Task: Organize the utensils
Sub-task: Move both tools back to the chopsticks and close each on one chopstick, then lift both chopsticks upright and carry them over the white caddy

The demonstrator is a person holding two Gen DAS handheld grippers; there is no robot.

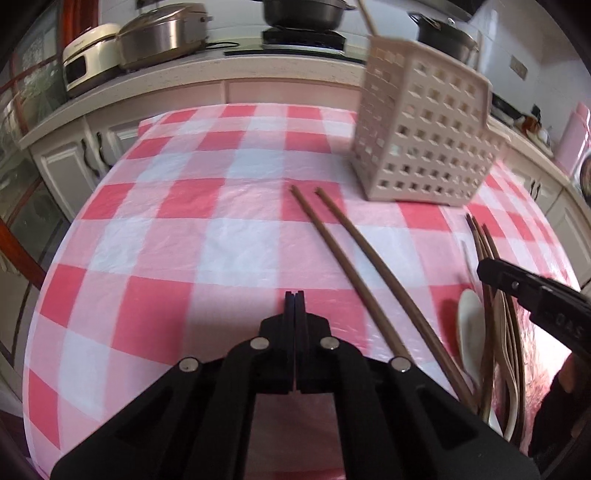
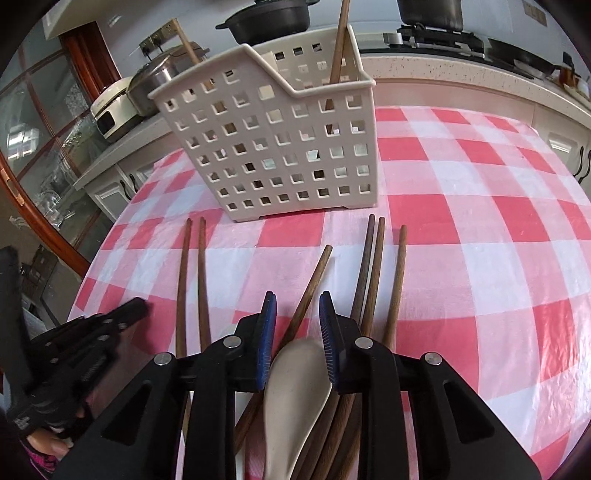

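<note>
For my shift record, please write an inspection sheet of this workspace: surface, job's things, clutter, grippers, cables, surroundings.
Surface: table under red-and-white checked cloth.
Job's things: perforated utensil basket holding chopsticks; loose wooden chopsticks and white spoon on the cloth.
Clutter: nothing seen.
Grippers: left gripper shut, empty; right gripper astride the spoon, pads apparently not touching.
Cables: black cord on the counter.
Surroundings: kitchen counter, rice cooker, pots, cabinets.

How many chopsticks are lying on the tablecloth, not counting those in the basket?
6 visible: two side by side at the left, one angled between the right gripper's fingers, three at the right. More may be hidden under the gripper and the spoon.
</note>
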